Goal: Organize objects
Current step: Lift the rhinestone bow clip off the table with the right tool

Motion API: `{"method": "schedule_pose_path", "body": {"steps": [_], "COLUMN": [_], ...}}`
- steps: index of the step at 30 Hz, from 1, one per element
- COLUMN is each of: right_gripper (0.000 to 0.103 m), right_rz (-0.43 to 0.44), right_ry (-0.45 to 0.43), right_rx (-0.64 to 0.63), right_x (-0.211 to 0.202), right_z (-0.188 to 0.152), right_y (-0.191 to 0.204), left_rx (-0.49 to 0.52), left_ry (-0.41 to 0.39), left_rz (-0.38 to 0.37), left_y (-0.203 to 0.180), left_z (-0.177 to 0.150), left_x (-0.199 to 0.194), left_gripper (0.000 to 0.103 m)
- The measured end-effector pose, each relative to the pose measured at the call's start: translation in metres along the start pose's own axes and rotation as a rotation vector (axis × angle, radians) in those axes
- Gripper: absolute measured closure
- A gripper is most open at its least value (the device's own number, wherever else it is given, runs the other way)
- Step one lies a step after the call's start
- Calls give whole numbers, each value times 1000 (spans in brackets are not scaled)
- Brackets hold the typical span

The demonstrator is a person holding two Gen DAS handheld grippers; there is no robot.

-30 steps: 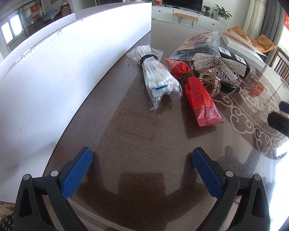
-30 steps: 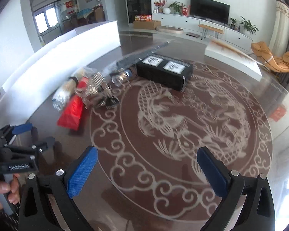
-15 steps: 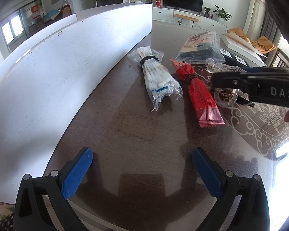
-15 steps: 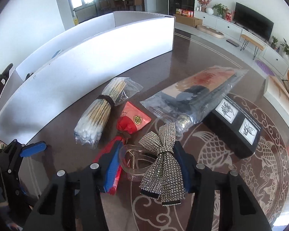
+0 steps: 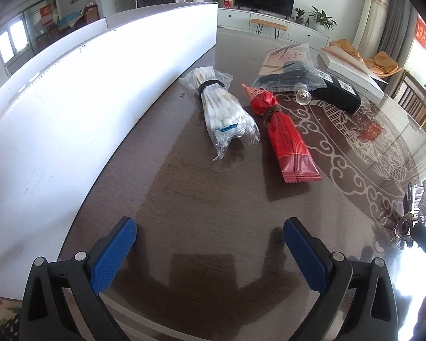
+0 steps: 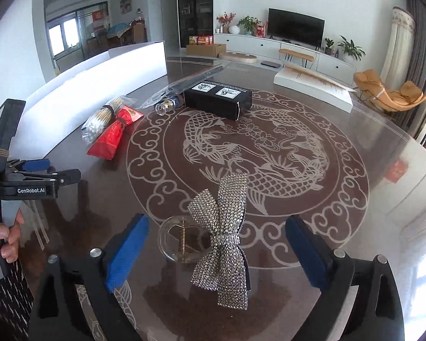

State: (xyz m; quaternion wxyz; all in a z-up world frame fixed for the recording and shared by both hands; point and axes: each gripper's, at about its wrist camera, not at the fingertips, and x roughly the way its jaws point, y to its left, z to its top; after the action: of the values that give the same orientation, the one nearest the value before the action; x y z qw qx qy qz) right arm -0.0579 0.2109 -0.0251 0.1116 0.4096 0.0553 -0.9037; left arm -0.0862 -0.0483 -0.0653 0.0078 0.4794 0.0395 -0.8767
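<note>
- Our right gripper (image 6: 215, 248) has its blue fingers (image 6: 127, 251) spread wide, with the rhinestone bow hair clip (image 6: 223, 236) lying on the table (image 6: 355, 227) between them at the lower centre of the right wrist view. Neither pad touches it, so we judge it released there, apart from the other items.
- Our left gripper (image 5: 210, 253) is also spread apart and empty, low in its own frame over bare dark wood; it seems parked, ready for the next pick.
- The bag of cotton swabs (image 5: 223, 113) and the red packet (image 5: 284, 136) lie side by side at the centre of the left view, parallel like a row.
- Upper right of them sit a clear bag (image 5: 289, 66) and a black box (image 5: 336, 92), close together.
- The white board (image 5: 85, 91) along the left edge walls off that side.
</note>
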Motion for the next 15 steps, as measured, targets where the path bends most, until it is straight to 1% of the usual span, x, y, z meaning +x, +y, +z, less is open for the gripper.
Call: {"method": "schedule_pose_path", "body": {"steps": [2, 5, 7, 9, 11, 13, 15], "right_gripper": [6, 6, 6, 6, 6, 6, 6], "right_rz": [-6, 0, 2, 5, -10, -9, -10], "right_ry": [11, 8, -13, -19, 3, 23, 23], "right_rx": [10, 16, 12, 11, 15, 22, 31], "right_x": [3, 2, -1, -2, 3, 7, 8], "right_z": [-7, -17, -17, -17, -17, -17, -17], "right_y": [-1, -2, -2, -1, -2, -3, -5], "left_rx": [-31, -97, -148, -168, -145, -133, -141], "left_ry": [-13, -53, -76, -117, -140, -131, -117], "left_rz": [-76, -127, -182, -231, -230, -220, -208], "left_y": [5, 17, 26, 27, 23, 16, 10], "left_z": [1, 2, 4, 5, 13, 29, 43], "left_x": [-6, -14, -21, -29, -32, -27, -20], "left_gripper": [0, 0, 0, 0, 0, 0, 0]}}
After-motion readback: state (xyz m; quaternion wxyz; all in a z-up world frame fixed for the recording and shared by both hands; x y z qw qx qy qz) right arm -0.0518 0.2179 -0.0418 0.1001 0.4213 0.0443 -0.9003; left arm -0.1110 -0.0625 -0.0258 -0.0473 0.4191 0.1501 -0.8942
